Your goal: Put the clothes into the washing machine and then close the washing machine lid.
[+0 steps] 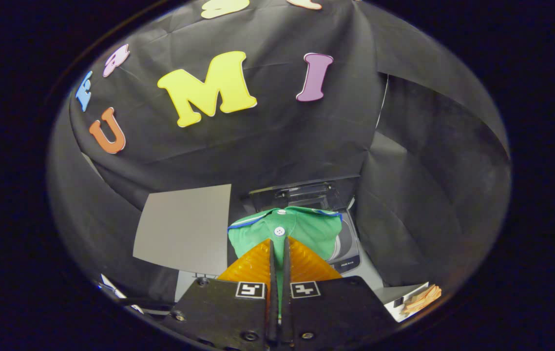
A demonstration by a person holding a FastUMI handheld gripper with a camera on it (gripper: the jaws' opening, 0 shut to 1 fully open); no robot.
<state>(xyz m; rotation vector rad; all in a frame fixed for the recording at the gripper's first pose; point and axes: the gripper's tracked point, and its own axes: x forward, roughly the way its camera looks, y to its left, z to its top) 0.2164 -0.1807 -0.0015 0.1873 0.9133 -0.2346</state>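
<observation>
Green fabric: the shirt (301, 229) is a soft knit polo with a blue-edged collar and two white buttons on its placket; it hangs bunched and limp just ahead of the fingers.
Claw state: the gripper (280, 246) is clenched on the shirt, both ribbed, wedge-shaped fingers pressed nearly together with a thin strip of cloth pinched in the slit between them.
Shirt position: held in the air in front of the washing machine (348, 253), covering most of its top opening.
Machine: grey, smooth plastic body with a curved rim; the lid (306, 192) is a dark, glossy, see-through panel standing raised behind the shirt.
Surroundings: a flat grey board (184, 226) lies beside the machine; a small stack of wooden pieces (421, 298) sits off to the other side.
Step in hand: carrying the shirt to the drum, by my judgement.
Technique: keep the pinch firm, bring the garment squarely above the opening, lower until the loose folds are inside the rim, then release.
Caution: trailing cloth draped over the rim may block the lid.
</observation>
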